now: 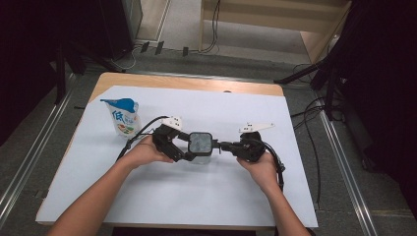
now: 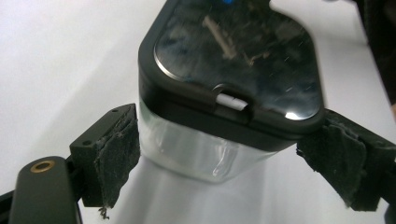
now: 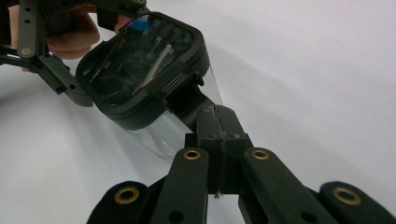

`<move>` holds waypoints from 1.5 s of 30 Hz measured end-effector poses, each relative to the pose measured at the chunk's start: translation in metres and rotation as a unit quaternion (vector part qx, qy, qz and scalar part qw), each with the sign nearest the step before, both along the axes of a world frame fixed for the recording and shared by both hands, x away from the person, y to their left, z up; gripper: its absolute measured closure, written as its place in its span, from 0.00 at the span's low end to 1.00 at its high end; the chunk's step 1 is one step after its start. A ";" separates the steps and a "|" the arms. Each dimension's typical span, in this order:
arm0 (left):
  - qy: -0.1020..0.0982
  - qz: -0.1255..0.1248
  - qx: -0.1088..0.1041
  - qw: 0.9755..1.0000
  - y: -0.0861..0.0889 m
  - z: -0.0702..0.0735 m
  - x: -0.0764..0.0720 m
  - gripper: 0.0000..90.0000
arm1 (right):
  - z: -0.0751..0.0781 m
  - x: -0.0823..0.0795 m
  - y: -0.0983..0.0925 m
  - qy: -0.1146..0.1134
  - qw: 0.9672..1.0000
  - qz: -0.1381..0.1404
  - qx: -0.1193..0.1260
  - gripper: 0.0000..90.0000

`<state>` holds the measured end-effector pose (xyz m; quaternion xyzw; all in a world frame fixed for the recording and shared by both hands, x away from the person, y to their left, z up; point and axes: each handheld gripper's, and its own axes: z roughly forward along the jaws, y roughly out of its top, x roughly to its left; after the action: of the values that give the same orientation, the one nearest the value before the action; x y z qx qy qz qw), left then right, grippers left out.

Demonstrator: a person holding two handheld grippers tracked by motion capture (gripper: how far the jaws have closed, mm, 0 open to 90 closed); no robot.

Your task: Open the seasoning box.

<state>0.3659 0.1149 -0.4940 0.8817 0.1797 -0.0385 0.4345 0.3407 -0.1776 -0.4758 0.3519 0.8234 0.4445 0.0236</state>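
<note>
A clear square container with a black lid (image 1: pixel 200 142) stands mid-table on the white mat (image 1: pixel 196 196). My left gripper (image 1: pixel 191 146) reaches it from the left, open, one jaw on each side of it. In the left gripper view the worn pads (image 2: pixel 116 154) flank the container's clear wall (image 2: pixel 196 149) just below the lid (image 2: pixel 238 56), very close to it. My right gripper (image 1: pixel 220 145) comes from the right, shut, its joined tips (image 3: pixel 212 116) against the side of the lid (image 3: pixel 140 60). Nothing sits between its jaws.
A white drink pouch with a blue top (image 1: pixel 124 117) stands at the mat's back left. The person's forearms come in from the front edge. Cables trail from both grippers. Beyond the table lie floor rails and dark stands.
</note>
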 end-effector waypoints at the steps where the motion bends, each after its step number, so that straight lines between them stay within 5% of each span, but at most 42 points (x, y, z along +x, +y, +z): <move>1: -0.006 -0.006 0.007 1.000 -0.003 0.001 0.000 0.15 | 0.000 0.000 0.000 0.000 1.000 0.000 0.000 1.00; 12: -0.023 -0.017 0.009 1.000 -0.006 0.004 0.001 0.16 | 0.000 0.000 0.000 0.001 1.000 0.002 0.002 1.00; 21: -0.022 -0.015 -0.011 1.000 0.002 0.012 0.000 0.18 | 0.000 0.000 0.000 0.002 1.000 0.002 0.002 1.00; 34: -0.023 -0.012 -0.013 1.000 0.008 0.017 0.000 0.21 | 0.000 0.000 0.001 0.004 1.000 0.006 0.001 1.00; 45: -0.023 -0.005 -0.024 0.999 0.018 0.026 -0.001 0.37 | 0.000 -0.001 0.002 0.003 1.000 0.012 0.003 1.00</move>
<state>0.3648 0.1333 -0.4677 0.8728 0.1642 -0.0243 0.4590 0.3400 -0.1753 -0.4754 0.3434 0.8263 0.4462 0.0148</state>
